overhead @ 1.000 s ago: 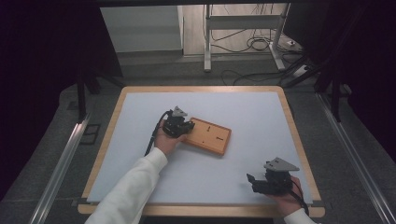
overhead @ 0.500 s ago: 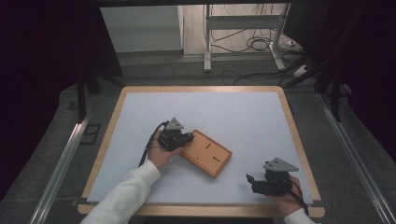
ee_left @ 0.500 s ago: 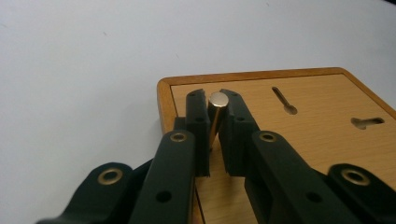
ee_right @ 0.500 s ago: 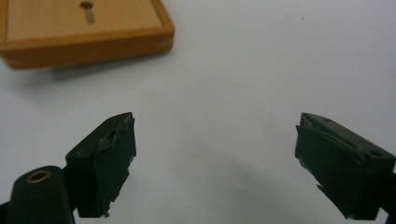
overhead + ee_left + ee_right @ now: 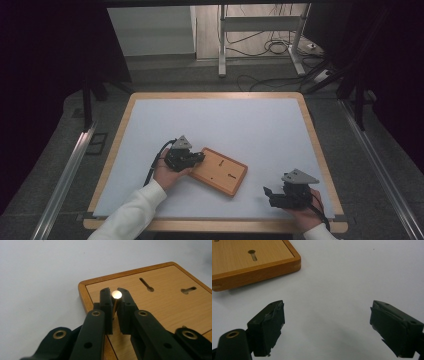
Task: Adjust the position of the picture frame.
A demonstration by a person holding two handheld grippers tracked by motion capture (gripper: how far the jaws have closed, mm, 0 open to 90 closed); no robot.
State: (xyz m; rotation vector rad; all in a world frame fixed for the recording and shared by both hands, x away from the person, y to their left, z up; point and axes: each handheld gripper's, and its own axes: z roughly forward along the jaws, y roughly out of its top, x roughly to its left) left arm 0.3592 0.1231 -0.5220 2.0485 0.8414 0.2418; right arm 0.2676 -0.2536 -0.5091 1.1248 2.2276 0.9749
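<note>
Brass pin (image 5: 115, 298) is pinched in the left gripper (image 5: 114, 293) jaws, above the board (image 5: 220, 171) at centre frame. It may slip or miss a slot (image 5: 146, 285). Right gripper (image 5: 327, 322) jaws are spread, at lower right on the bench (image 5: 240, 125).

The left gripper (image 5: 114, 297) holds a thin brass pin (image 5: 116, 295) between its two black jaws, which are closed on it from both sides; the round shiny head of the pin shows at the jaw tips. The pin stands just above the near left corner of the wooden board (image 5: 160, 307), inside its raised rim. On the board, further right from the pin, there are two keyhole slots (image 5: 146, 285), and around the board lies the white table (image 5: 40, 277).
</note>
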